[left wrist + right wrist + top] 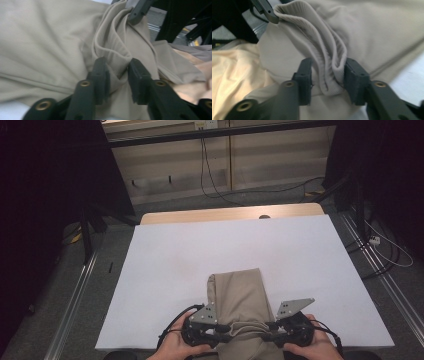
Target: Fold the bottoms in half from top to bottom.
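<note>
A beige ribbed garment point(237, 295) lies folded lengthwise on the white table cover point(175, 255), reaching from mid-table to the near edge. Both hands hold grippers at its near end, pointing inward at each other. The left gripper point(226, 326) sits at the garment's left side, and in its own view a bunched fold point(117, 50) stands loosely between the parted jaws of the left gripper point(117, 72). The right gripper point(270, 325) mirrors it on the right side. There the ribbed fold point(329, 57) rests slack between the spread jaws of the right gripper point(328, 72).
The wooden tabletop edge point(200, 215) shows beyond the white cover. Cables point(210, 180) trail over the floor behind, and metal rails point(75, 290) run along both sides of the table. Dark stands flank the far corners.
</note>
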### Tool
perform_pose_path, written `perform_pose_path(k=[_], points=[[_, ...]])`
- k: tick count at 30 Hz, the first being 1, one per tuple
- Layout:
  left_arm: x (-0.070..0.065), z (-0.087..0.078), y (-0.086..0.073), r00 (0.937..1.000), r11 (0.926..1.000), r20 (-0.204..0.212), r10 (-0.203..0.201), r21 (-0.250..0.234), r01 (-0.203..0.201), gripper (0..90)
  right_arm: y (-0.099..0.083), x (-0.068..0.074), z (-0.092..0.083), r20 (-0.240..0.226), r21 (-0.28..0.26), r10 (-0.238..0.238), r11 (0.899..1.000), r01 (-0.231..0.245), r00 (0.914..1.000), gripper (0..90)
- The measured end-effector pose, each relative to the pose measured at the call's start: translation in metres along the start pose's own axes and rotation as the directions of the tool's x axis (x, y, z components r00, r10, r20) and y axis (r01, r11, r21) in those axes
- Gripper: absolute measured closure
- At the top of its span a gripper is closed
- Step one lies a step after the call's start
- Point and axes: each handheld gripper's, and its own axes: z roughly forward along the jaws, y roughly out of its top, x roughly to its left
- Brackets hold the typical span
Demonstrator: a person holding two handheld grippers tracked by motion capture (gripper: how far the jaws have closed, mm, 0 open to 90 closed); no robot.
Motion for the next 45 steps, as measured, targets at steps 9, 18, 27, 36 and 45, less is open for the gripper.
perform_pose_path(k=[9,18,27,36,45], points=[[-0.003,-0.008,0.005,0.9967,0.9999,0.081,0.011,0.004,-0.011,58.6,0.003,-0.001,-0.007,-0.045,-0.067,0.027,0.997,-0.03,0.9986,46.4],[0.027,-0.026,0.008,0.9875,0.9893,-0.12,-0.103,-0.115,0.089,33.5,0.009,-0.015,-0.018,0.007,-0.175,0.107,0.979,-0.104,0.9943,41.1],[0.085,-0.025,0.015,0.932,0.9676,-0.271,-0.24,-0.144,0.208,25.6,0.039,-0.059,-0.004,0.086,-0.127,0.103,0.988,-0.091,0.991,32.1],[0.152,-0.021,0.05,0.8797,0.948,-0.358,-0.313,-0.174,0.267,25.3,0.089,-0.125,0.011,0.18,-0.133,0.115,0.987,-0.092,0.9769,40.9],[0.165,-0.018,0.042,0.8685,0.9381,-0.355,-0.346,-0.154,0.31,27.3,0.09,-0.163,0.036,0.159,-0.17,0.211,0.968,-0.183,0.9645,47.3]])
